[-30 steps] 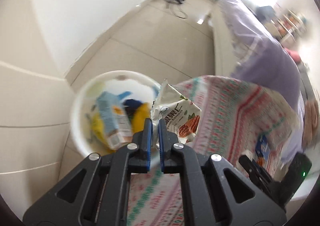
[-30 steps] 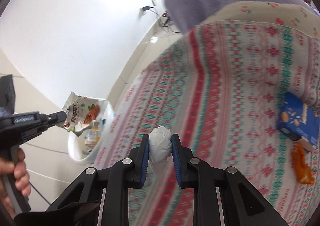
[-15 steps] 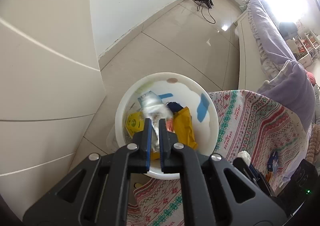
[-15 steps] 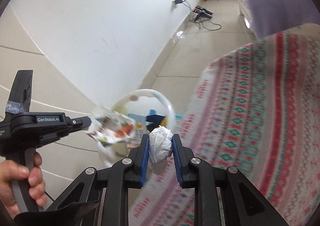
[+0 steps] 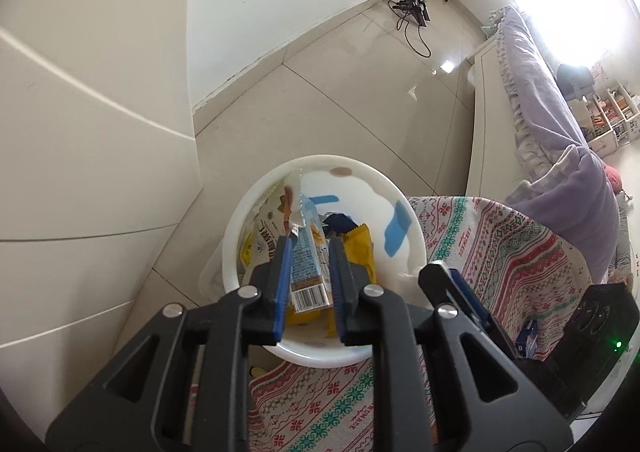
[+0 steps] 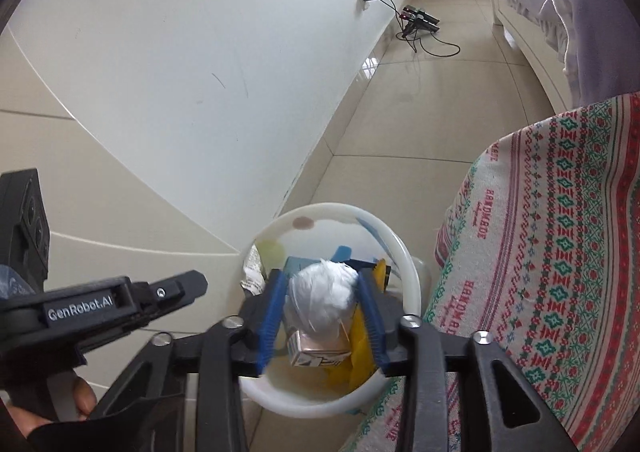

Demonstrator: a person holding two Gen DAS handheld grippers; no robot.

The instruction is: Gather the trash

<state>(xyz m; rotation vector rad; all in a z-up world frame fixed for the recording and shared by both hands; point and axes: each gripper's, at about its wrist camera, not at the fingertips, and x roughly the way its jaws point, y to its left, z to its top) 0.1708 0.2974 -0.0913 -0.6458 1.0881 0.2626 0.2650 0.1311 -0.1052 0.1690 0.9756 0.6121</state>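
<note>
Left gripper (image 5: 308,284) apart, holding nothing, above white bin (image 5: 256,199). Snack wrapper (image 5: 276,223) inside bin at its left wall, beside milk carton (image 5: 308,272) and yellow packet (image 5: 360,252). Right gripper (image 6: 320,316) apart over bin, white tissue ball (image 6: 324,300) between fingers; grip unclear.

bins counted: one white trash bin (image 5: 404,211) | grippers seen: two, left gripper (image 5: 308,284) and right gripper (image 6: 322,316) | tissue wads: one crumpled white tissue (image 6: 324,298) | in the bin: one blue carton (image 5: 306,268), one yellow wrapper (image 5: 360,256), one white snack bag (image 5: 268,232) | patterned cloths: one patterned blanket (image 6: 560,252)
</note>
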